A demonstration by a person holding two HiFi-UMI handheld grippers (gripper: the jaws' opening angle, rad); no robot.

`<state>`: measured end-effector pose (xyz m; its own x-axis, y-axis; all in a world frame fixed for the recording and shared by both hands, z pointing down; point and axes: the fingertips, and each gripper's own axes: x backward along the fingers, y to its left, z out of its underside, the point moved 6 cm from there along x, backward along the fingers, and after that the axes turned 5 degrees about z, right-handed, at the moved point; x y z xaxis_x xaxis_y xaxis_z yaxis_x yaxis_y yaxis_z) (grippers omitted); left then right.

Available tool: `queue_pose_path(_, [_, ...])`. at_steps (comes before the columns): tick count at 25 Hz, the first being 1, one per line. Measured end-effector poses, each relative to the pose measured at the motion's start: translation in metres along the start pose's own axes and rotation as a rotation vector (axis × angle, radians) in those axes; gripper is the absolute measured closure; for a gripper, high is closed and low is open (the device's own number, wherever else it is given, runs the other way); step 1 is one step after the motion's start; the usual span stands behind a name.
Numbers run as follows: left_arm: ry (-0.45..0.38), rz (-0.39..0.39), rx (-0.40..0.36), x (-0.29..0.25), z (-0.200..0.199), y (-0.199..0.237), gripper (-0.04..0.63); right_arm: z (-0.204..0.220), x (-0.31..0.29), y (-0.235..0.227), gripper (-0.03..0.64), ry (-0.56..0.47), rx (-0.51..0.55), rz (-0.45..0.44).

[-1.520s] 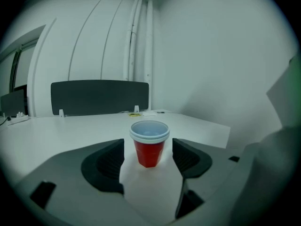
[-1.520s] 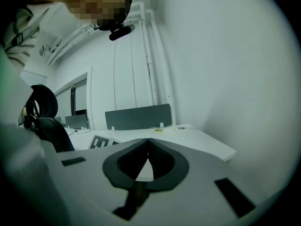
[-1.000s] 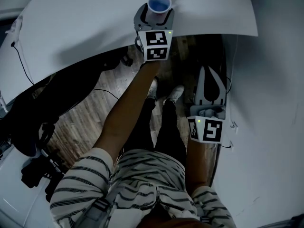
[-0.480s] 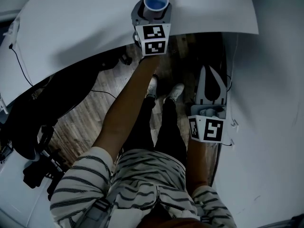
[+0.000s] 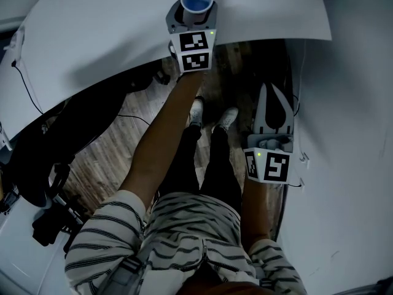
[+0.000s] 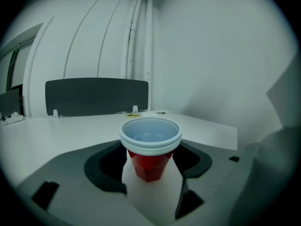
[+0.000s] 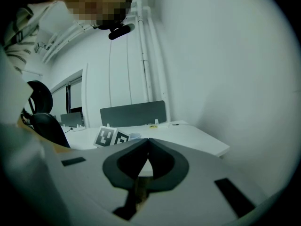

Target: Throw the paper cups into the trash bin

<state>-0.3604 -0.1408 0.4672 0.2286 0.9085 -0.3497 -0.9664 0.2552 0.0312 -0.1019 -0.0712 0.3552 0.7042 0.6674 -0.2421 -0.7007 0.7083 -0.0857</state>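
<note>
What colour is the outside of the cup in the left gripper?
The cup is red outside; the left gripper view shows it best.

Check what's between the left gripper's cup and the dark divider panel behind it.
Mostly bare white desktop, seen in the left gripper view; only a small yellowish item lies near the divider panel, beyond the red paper cup.

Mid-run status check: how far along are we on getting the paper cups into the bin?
Done: nothing visibly; no trash bin shows in any view. In hand: the left gripper has its jaws shut on one red paper cup, upright at the white table. The right gripper is shut and empty. Left: carry this cup to the bin and drop it.
</note>
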Motion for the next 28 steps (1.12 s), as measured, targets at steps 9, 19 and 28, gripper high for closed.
queue_pose_path(9, [-0.027, 0.018, 0.011, 0.015, -0.016, -0.014, 0.273, -0.006, 0.015, -0.006, 0.601, -0.015, 0.000, 0.025])
queue_pose_path(19, [-0.067, 0.045, -0.007, 0.038, -0.043, -0.033, 0.273, -0.019, 0.037, -0.014, 0.601, -0.040, 0.004, 0.056])
queue_pose_path(28, [-0.127, 0.060, 0.001, 0.077, -0.078, -0.042, 0.273, -0.040, 0.057, -0.011, 0.601, -0.065, 0.011, 0.078])
